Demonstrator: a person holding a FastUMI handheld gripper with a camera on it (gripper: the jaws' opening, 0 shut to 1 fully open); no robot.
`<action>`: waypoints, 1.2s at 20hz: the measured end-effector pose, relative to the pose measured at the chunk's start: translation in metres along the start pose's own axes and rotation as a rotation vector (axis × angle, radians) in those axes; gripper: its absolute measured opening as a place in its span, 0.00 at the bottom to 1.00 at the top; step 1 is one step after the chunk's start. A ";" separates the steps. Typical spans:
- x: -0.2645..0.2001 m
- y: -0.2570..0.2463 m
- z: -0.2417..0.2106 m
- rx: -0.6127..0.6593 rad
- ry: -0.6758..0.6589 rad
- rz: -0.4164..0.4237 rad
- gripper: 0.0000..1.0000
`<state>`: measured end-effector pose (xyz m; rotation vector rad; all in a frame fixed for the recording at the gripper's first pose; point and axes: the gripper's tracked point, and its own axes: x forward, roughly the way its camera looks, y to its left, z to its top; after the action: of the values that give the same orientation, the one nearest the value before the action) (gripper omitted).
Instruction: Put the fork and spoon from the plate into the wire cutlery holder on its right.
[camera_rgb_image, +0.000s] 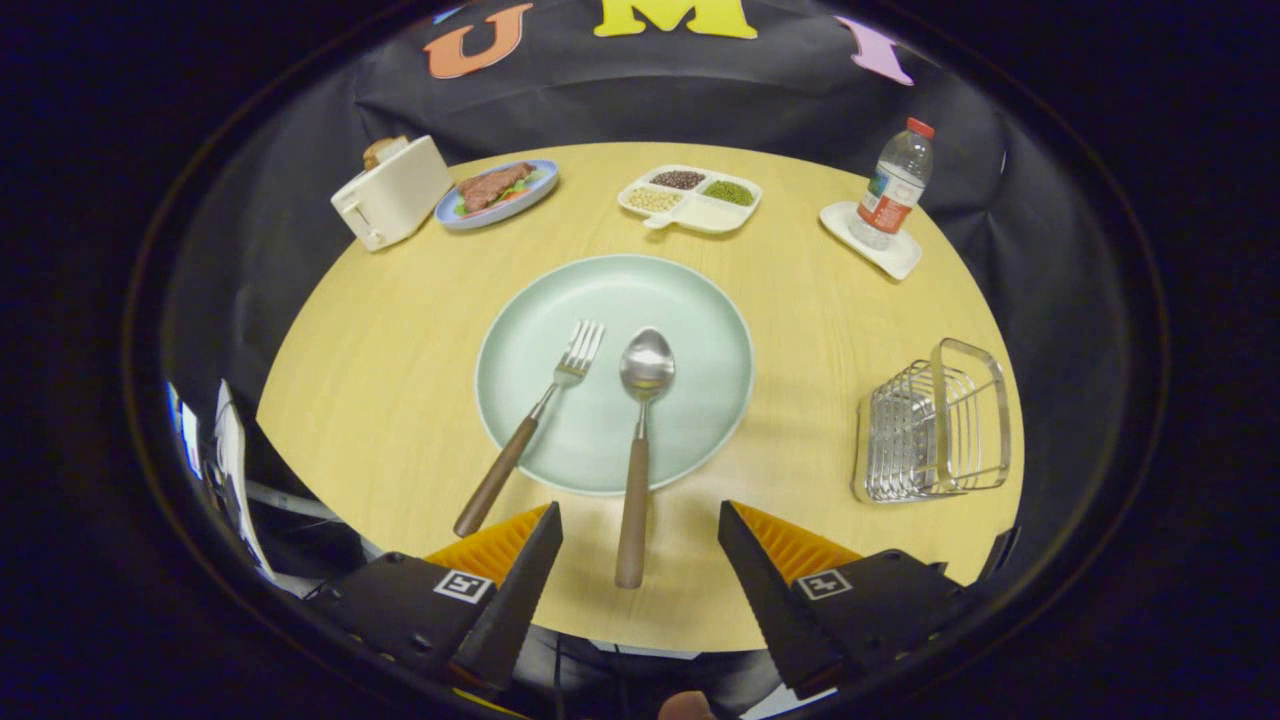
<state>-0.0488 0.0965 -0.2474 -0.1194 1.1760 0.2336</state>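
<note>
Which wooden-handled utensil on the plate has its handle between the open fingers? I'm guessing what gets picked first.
The wooden-handled steel spoon: its handle end lies between the open gripper fingers. The wooden-handled fork angles off beside the left finger.

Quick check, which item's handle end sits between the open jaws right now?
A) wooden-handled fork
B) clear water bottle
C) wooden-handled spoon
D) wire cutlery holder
C: the wooden-handled spoon lies with its bowl on the pale green round plate and its handle end between the open jaws of the gripper, neither touching it; the wooden-handled fork ends just off to the side.
</note>
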 end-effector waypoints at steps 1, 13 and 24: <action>0.004 0.001 -0.001 0.007 0.006 0.000 0.87; 0.007 0.008 -0.010 0.169 0.068 0.099 0.01; -0.100 -0.064 0.011 0.295 -0.039 0.124 0.01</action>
<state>-0.0601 0.0248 -0.1526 0.2169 1.1678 0.1684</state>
